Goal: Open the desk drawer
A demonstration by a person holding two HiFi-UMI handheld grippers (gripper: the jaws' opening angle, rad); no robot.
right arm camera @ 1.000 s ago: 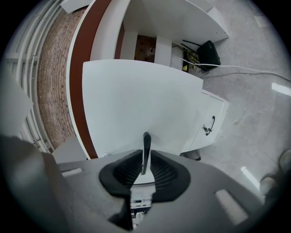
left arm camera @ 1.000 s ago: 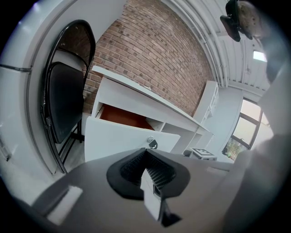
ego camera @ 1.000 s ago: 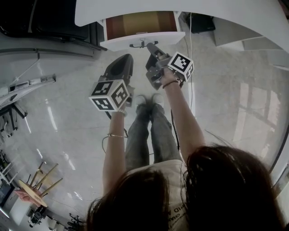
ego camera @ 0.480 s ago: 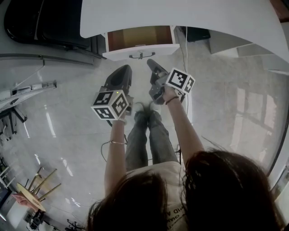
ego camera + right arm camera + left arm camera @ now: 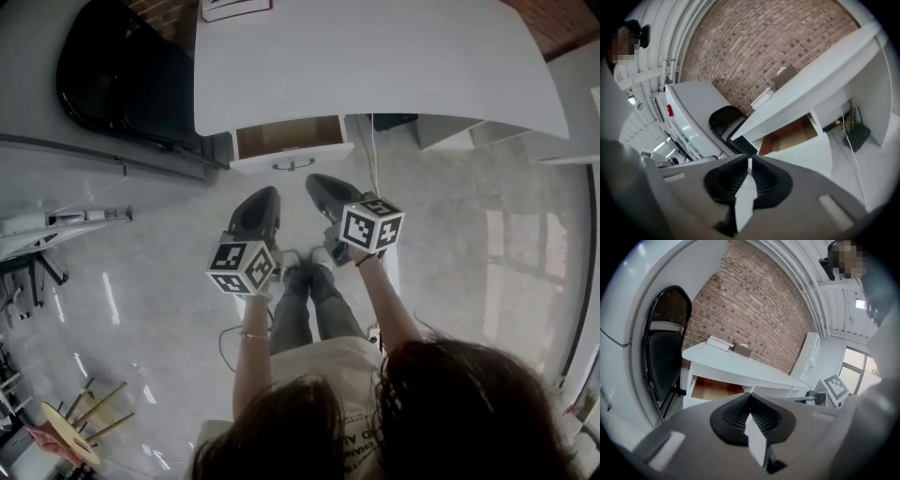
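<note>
Drawer (image 5: 289, 139) stands pulled out from under the front edge of the white counter (image 5: 375, 66); its brown inside is open to view, and its white front panel carries a small dark handle (image 5: 293, 165). Both tools hang in the air over the pale floor (image 5: 450, 216), in front of the drawer and apart from it; the right hand-held gripper (image 5: 312, 179) points its tip toward the handle from just below in the head view, near it but not touching; the left hand-held gripper (image 5: 269, 192) sits just beside it, a little further back from the panel and off toward the drawer's left end. In each gripper view the ribbed black pads are pressed together with nothing between them; the drawer shows beyond the tips, ahead and to the left for the left tool, ahead and to the right for the right one. A black chair (image 5: 122, 75) stands at the counter's left end, close to the drawer; a book (image 5: 234, 7) lies on the counter's far edge against a brick wall (image 5: 754, 310); the person's legs (image 5: 309, 300) stretch toward the counter below the two tools.
</note>
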